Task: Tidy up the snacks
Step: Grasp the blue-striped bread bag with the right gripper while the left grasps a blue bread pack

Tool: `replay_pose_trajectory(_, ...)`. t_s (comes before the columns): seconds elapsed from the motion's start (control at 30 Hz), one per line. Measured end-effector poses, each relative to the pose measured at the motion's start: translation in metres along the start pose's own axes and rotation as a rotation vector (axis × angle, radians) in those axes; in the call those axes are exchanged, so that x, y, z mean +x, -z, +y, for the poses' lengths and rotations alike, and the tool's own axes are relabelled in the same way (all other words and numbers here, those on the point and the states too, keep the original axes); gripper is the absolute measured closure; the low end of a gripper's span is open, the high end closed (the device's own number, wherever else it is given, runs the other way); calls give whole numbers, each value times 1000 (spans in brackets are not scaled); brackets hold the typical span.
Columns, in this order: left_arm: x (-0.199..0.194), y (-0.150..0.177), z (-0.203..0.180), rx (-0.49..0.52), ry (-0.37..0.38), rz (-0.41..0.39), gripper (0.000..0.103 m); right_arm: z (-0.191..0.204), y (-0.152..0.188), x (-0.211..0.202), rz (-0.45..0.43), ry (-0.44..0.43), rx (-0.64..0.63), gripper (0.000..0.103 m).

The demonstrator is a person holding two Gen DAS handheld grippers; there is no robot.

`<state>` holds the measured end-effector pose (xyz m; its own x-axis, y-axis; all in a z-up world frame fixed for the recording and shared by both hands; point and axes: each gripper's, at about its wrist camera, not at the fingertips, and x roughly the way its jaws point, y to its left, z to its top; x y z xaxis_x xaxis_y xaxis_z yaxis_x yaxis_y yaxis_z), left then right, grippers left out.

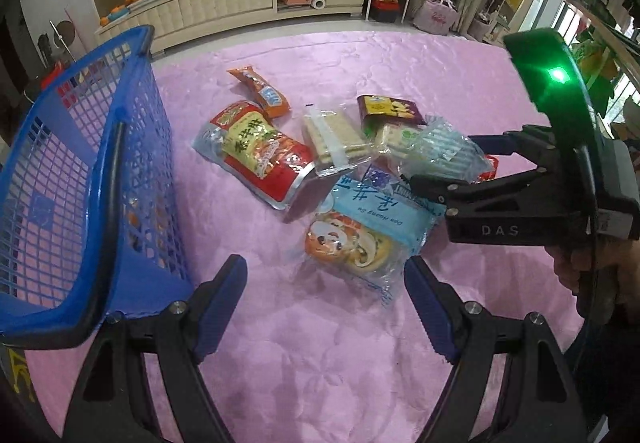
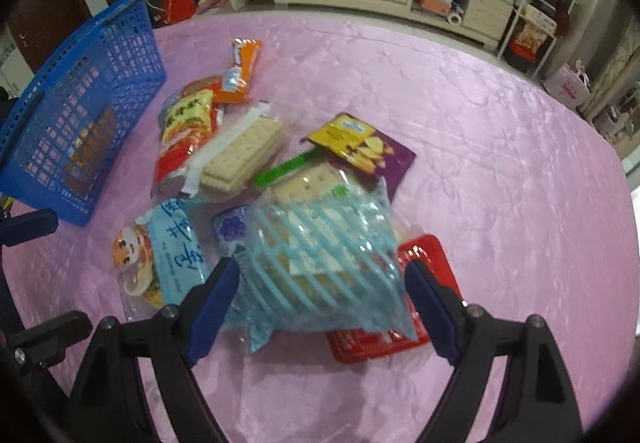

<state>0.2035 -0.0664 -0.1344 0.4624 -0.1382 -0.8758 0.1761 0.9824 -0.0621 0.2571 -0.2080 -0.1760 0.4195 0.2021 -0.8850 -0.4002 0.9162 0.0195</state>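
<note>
Right wrist view has the right gripper (image 2: 320,307) wide open around the blue-striped cracker pack (image 2: 320,263) at lower center, nothing pinched yet, left gripper (image 1: 326,313) open and empty too; crinkly, slippery, breakable, so I'd grab the sealed edge gently.

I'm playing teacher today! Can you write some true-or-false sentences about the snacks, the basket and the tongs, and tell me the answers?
1. The basket is blue. True.
2. The left tongs are squeezing a snack. False: they are open and hold nothing.
3. The right tongs are open around the clear packet with light blue stripes. True.
4. All the snacks are in the basket already. False: most lie in a pile on the pink cloth.
5. The orange packet lies at the far end of the pile. True.
6. The cloth is green. False: it is pink.
</note>
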Motion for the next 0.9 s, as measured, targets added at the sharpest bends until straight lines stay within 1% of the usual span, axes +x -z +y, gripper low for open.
replay_pose_trajectory(0.03, 1, 0, 1, -3, 4, 0, 24, 2, 2, -1, -22, 7, -27, 27)
replay_pose_trajectory(0.07, 1, -1, 1, -4, 10, 1, 24, 2, 3, -1, -38, 13, -47, 28)
replay_pose_trajectory(0.1, 1, -2, 0, 8, 21, 1, 24, 1, 4, -1, -56, -8, -62, 31)
replay_pose_trajectory(0.2, 4, -5, -9, 86, 31, 3, 24, -1, 6, -4, -71, -29, -65, 40)
replay_pose_trajectory(0.27, 6, -7, -14, 117, 33, 5, 24, -6, 6, -11, -95, -49, -39, 41)
replay_pose_trajectory(0.33, 9, -10, -17, 130, 41, 14, 24, -11, 10, -25, -135, -49, -23, 41)
replay_pose_trajectory(0.5, 20, -14, -20, 157, 50, 40, 24, -14, 19, -53, -181, -44, 7, 41)
replay_pose_trajectory(0.6, 30, -15, -23, 183, 61, 71, 24, -13, 23, -54, -179, -38, 13, 41)
replay_pose_trajectory(0.7, 42, -20, -27, 201, 65, 92, 24, -16, 41, -51, -158, -37, 41, 41)
replay_pose_trajectory(0.8, 54, -24, -32, 212, 72, 117, 24, -20, 43, -47, -149, -35, 55, 41)
replay_pose_trajectory(0.9, 64, -26, -35, 239, 53, 119, 24, -25, 46, -44, -143, -40, 80, 41)
